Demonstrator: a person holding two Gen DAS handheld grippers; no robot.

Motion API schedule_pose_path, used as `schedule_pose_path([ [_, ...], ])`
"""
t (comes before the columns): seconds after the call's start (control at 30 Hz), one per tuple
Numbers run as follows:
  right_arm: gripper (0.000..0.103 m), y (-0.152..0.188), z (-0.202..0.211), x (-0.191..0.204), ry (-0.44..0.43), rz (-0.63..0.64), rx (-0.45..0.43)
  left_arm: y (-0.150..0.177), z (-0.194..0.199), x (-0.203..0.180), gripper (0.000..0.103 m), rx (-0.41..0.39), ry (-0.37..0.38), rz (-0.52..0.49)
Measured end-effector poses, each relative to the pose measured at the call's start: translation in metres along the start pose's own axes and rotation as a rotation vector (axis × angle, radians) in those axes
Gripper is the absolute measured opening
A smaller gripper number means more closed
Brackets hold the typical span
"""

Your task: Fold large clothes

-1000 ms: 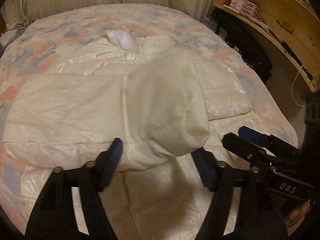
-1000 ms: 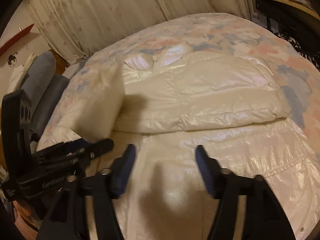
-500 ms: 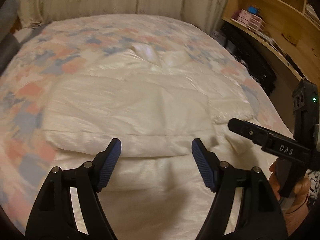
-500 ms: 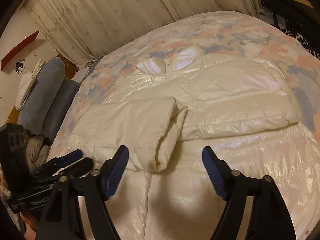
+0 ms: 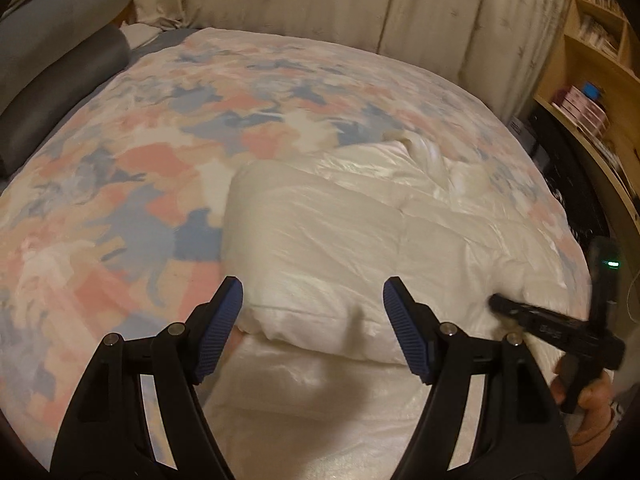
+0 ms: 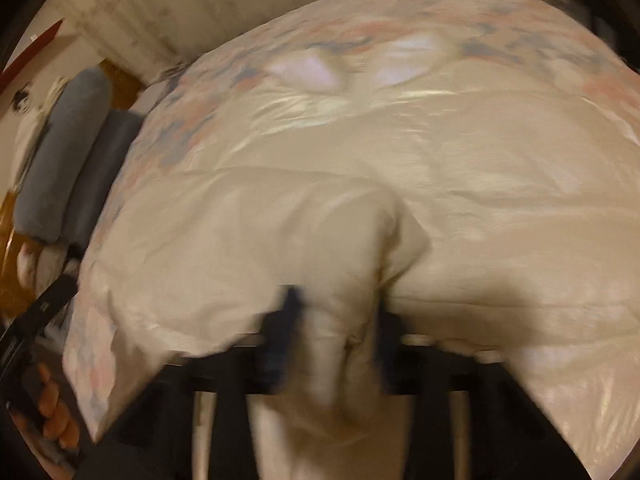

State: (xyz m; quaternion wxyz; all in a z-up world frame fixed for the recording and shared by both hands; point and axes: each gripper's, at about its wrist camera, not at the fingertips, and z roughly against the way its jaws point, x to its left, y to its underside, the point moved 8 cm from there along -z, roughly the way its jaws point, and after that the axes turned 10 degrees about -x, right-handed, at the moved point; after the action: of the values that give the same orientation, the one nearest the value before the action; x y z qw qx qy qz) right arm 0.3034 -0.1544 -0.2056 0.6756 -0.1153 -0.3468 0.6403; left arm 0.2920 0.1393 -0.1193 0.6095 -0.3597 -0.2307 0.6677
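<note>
A cream, shiny padded jacket (image 5: 360,240) lies on the bed with a sleeve folded across its body. My left gripper (image 5: 312,328) hangs open above the jacket's near left part, and nothing sits between its blue pads (image 5: 222,324). In the blurred right wrist view my right gripper (image 6: 334,332) has its jaws closed in on a bunched fold of the jacket (image 6: 320,240) near the folded sleeve's cuff. The left wrist view shows that right gripper (image 5: 496,303) as one closed black bar with its tip on the jacket's right side.
The bed wears a flowered duvet (image 5: 120,168) in pink and blue. Grey pillows (image 5: 48,60) lie at its far left and curtains (image 5: 360,8) hang behind. A wooden shelf unit (image 5: 592,92) stands to the right. A hand (image 6: 52,412) holds the left gripper at the left edge.
The sleeve that hung before my left gripper now lies flat across the jacket, and that gripper has swung left. My right gripper has dropped onto the jacket and closed on a fold.
</note>
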Motion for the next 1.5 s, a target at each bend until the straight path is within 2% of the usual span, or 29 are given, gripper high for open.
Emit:
schedule_pose_path([
  [0.17, 0.01, -0.058, 0.059, 0.02, 0.017, 0.093, -0.227, -0.016, -0.004, -0.003, 0.067, -0.033, -0.015, -0.006],
  [0.27, 0.01, -0.088, 0.073, 0.002, 0.073, 0.085, -0.288, -0.022, -0.016, -0.015, 0.062, -0.032, -0.027, -0.028],
  [0.4, 0.01, -0.094, 0.047, -0.041, 0.161, 0.035, -0.229, -0.019, -0.044, -0.032, 0.053, 0.004, -0.052, -0.071],
  [0.5, 0.01, -0.071, 0.003, -0.078, 0.213, -0.017, -0.1, -0.005, -0.079, -0.036, 0.045, 0.075, -0.1, -0.111],
  [0.53, 0.014, -0.059, -0.01, -0.088, 0.223, -0.025, -0.061, 0.003, -0.093, -0.034, 0.042, 0.109, -0.13, -0.127],
  [0.57, 0.025, -0.052, -0.02, -0.093, 0.233, -0.025, -0.04, 0.012, -0.106, -0.032, 0.041, 0.141, -0.151, -0.141],
  [0.6, 0.031, -0.045, -0.027, -0.098, 0.24, -0.025, -0.031, 0.017, -0.114, -0.031, 0.041, 0.155, -0.158, -0.145],
  [0.7, 0.042, -0.041, -0.022, -0.1, 0.235, -0.026, -0.052, 0.026, -0.125, -0.029, 0.041, 0.162, -0.18, -0.165],
  [0.77, 0.053, -0.044, -0.014, -0.098, 0.263, -0.02, -0.064, 0.024, -0.122, -0.031, 0.041, 0.157, -0.184, -0.174],
  [0.9, 0.053, -0.058, 0.023, -0.089, 0.265, 0.018, -0.124, 0.011, -0.102, -0.041, 0.041, 0.138, -0.138, -0.157],
  [0.97, 0.053, -0.068, 0.04, -0.072, 0.254, 0.046, -0.163, 0.002, -0.093, -0.049, 0.041, 0.117, -0.12, -0.16],
  [1.07, 0.053, -0.086, 0.043, -0.04, 0.209, 0.079, -0.196, -0.012, -0.088, -0.075, 0.041, 0.075, -0.076, -0.179],
  [1.27, 0.053, -0.103, -0.008, 0.004, 0.196, 0.126, -0.188, -0.022, -0.117, -0.111, 0.041, 0.052, -0.055, -0.17],
  [1.5, 0.053, -0.102, -0.09, -0.001, 0.21, 0.144, -0.124, -0.017, -0.17, -0.121, 0.042, 0.038, -0.101, -0.224],
])
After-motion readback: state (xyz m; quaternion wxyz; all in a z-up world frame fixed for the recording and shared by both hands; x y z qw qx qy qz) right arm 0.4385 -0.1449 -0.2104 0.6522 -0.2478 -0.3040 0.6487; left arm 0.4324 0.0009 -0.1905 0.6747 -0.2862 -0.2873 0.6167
